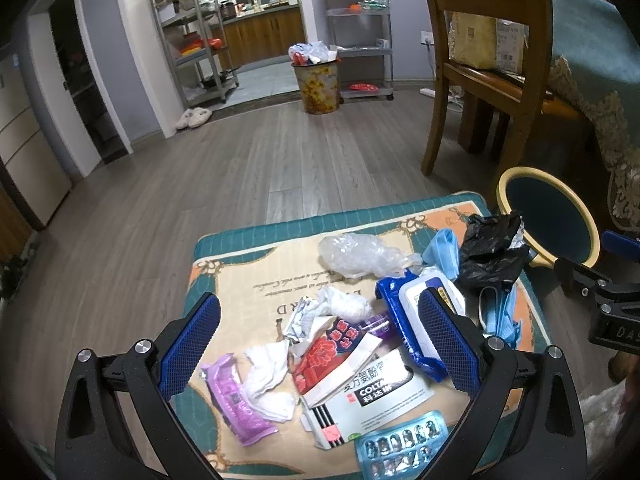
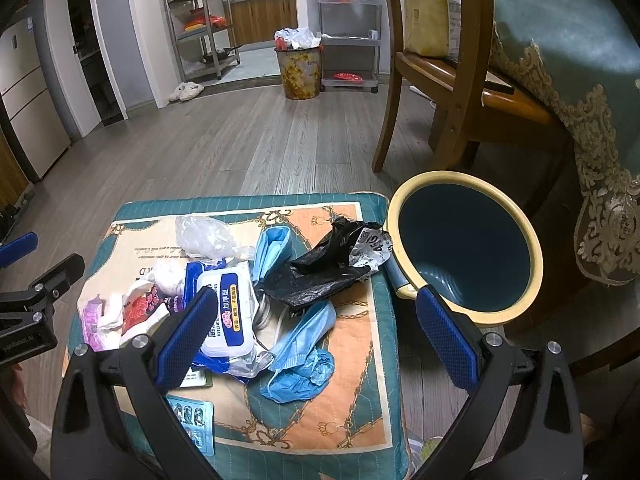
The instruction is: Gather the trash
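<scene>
Hovering over the patterned cushion (image 1: 248, 264), the left gripper (image 1: 320, 340) has its jaws spread wide, nothing between them, and the right gripper (image 2: 316, 324) is spread just the same and holds nothing. The trash sits heaped on that cushion. The purple wrapper (image 1: 236, 396) lies flat, its long axis running from the near edge back toward the left finger. The blister pack (image 1: 404, 448) lies crosswise at the near edge. The wet-wipe pack (image 2: 228, 312) runs lengthwise away from the camera, label up, and a blue face mask (image 2: 304, 356) stretches alongside it on the right. A black plastic bag (image 2: 324, 268) is crumpled at the cushion's far right corner, touching the rim of the teal bin (image 2: 532, 264). The bin is tipped toward the camera, and its inside shows bare. The medicine box (image 1: 372, 396) lies under torn red-and-white paper (image 1: 336, 356). Well beyond, a floral waste basket (image 1: 316, 84) stands brimming on the floor, with a wooden chair (image 1: 492, 60) to the right.
</scene>
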A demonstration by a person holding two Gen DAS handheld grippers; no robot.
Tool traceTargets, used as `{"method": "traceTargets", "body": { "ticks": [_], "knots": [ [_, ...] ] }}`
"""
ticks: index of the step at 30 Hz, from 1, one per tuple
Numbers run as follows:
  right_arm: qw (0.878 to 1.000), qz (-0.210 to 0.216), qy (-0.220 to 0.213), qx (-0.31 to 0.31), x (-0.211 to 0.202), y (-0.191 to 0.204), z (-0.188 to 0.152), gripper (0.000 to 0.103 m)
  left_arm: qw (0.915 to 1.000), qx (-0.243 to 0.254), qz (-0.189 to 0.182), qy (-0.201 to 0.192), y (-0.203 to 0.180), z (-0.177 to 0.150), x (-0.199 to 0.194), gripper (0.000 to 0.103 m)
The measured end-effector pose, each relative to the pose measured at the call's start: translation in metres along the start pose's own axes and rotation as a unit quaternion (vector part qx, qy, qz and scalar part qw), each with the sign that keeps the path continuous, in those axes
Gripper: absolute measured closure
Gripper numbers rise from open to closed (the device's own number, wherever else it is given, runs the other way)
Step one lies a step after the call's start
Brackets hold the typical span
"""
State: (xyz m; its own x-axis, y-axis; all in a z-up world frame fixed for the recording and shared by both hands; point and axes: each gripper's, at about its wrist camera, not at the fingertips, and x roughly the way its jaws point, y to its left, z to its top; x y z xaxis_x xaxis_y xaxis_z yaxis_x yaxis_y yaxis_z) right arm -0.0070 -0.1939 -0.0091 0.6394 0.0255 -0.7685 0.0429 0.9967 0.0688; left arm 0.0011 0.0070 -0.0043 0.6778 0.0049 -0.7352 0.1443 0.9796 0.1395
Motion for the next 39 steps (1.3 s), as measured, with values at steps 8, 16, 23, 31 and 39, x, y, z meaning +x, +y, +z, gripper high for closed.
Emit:
{"method": "traceTargets", "body": {
  "ticks": [8,16,23,31,39],
  "knots": [
    [1.0,-0.001,0.003,0.005,0.0005,-0.002,0.001,0.006,1.0,0.001,0.001,0.0,0.0018,-0.0005,-0.0007,0.005],
    [1.0,-0.001,0.004,0.005,0.0009,-0.0019,0.0001,0.006,1.0,0.003,0.003,0.0,0.0014,-0.0004,-0.0008,0.005],
    [1.0,-0.019,0.006,0.004,0.0046,-0.0021,-0.0027,0.006,1.0,-0.001,0.009,-0.002,0.003,-0.0017,0.0017,0.005],
    [1.0,-0.017,0.011,0.002,0.0055,-0.0011,-0.0038,0.006,0.9997,0.003,0.024,0.002,0.0085,-0.007,0.0049,0.005],
    [1.0,-0.021,0.016,0.015,0.0077,-0.0067,-0.0019,0.006,0.9994,0.01,0.034,0.002,0.0061,-0.0052,0.0037,0.005]
  ]
}}
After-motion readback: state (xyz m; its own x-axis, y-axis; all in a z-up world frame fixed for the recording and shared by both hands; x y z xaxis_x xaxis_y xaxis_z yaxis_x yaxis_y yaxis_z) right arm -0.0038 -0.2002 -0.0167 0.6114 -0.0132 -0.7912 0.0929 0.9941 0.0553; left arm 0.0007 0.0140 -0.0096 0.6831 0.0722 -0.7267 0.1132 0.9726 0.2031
